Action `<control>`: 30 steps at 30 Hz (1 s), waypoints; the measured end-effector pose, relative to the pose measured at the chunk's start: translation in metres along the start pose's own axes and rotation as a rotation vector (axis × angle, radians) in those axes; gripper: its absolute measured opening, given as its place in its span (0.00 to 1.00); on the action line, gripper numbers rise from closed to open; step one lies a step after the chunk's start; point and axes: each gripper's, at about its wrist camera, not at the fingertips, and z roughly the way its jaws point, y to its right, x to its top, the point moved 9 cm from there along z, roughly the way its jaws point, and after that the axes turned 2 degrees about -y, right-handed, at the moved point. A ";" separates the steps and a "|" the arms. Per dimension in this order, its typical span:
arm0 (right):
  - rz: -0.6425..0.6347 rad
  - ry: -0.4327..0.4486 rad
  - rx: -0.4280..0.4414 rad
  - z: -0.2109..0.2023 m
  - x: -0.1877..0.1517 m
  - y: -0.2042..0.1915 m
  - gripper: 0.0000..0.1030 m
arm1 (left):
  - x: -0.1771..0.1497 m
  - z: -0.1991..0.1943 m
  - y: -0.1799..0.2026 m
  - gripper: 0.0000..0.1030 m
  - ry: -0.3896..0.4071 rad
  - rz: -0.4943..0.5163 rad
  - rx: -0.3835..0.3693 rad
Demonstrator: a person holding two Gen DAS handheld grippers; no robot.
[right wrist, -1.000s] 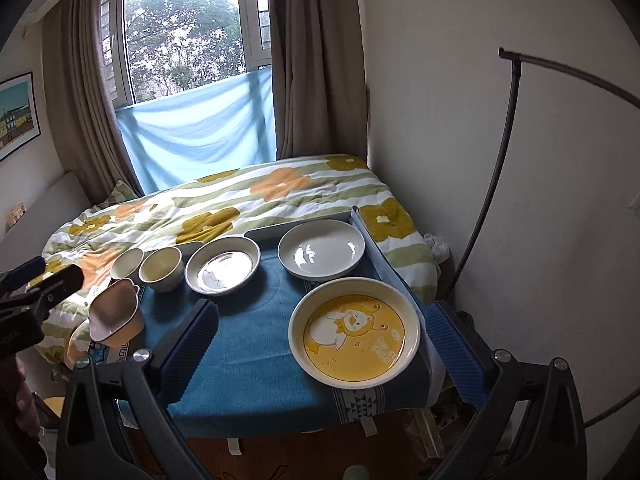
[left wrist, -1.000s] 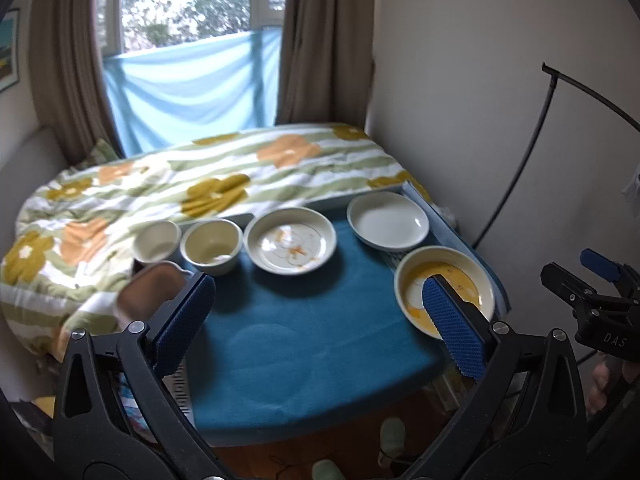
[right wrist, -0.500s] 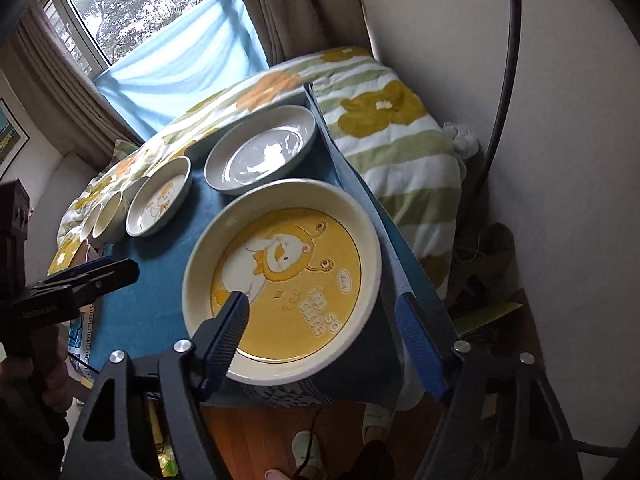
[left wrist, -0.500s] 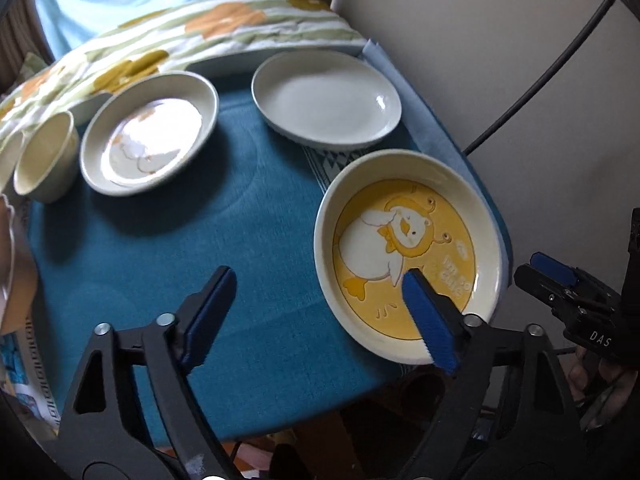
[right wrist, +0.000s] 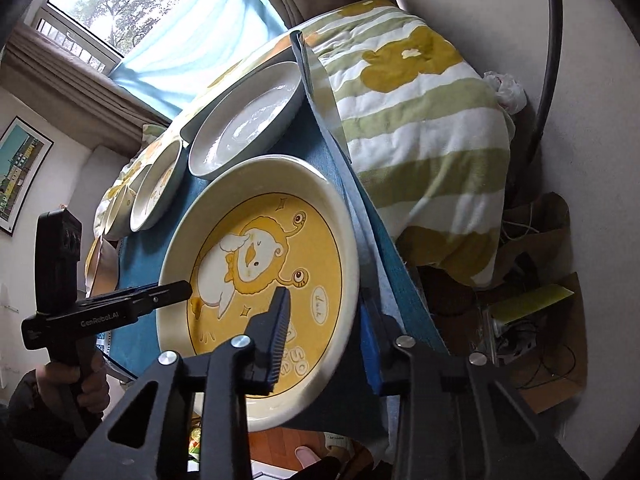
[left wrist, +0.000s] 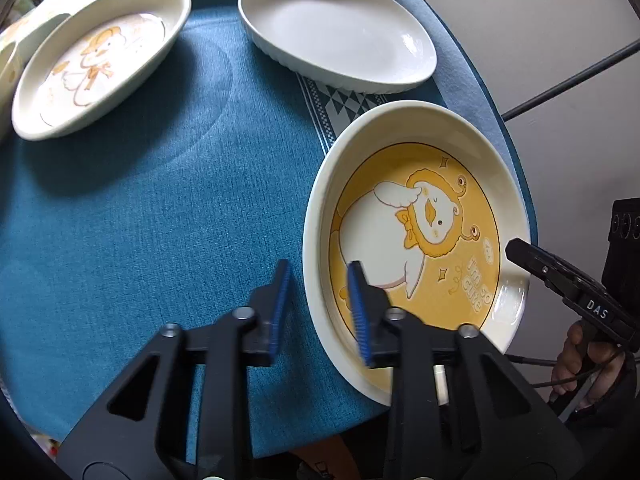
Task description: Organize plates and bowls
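A large cream plate with a yellow duck picture [left wrist: 416, 240] lies at the near right corner of the blue-clothed table [left wrist: 160, 220]. My left gripper [left wrist: 318, 312] straddles its left rim, one pad inside, one outside, with a small gap left. My right gripper [right wrist: 324, 336] straddles the plate's [right wrist: 260, 264] right rim the same way. A plain white plate [left wrist: 340, 28] and a cream plate with a faint duck [left wrist: 96, 56] lie beyond.
Small bowls [right wrist: 120, 208] sit at the table's far left. A flowered quilt [right wrist: 420, 112] on a bed lies behind and right of the table. A wall and a black curved pole [right wrist: 548, 60] are to the right.
Both grippers have moved down and in to the yellow duck plate and narrowed their jaws around its opposite rims.
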 end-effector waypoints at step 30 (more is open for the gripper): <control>-0.249 0.003 0.017 -0.013 0.026 -0.072 0.10 | -0.022 -0.086 -0.042 0.12 0.196 -0.120 -0.034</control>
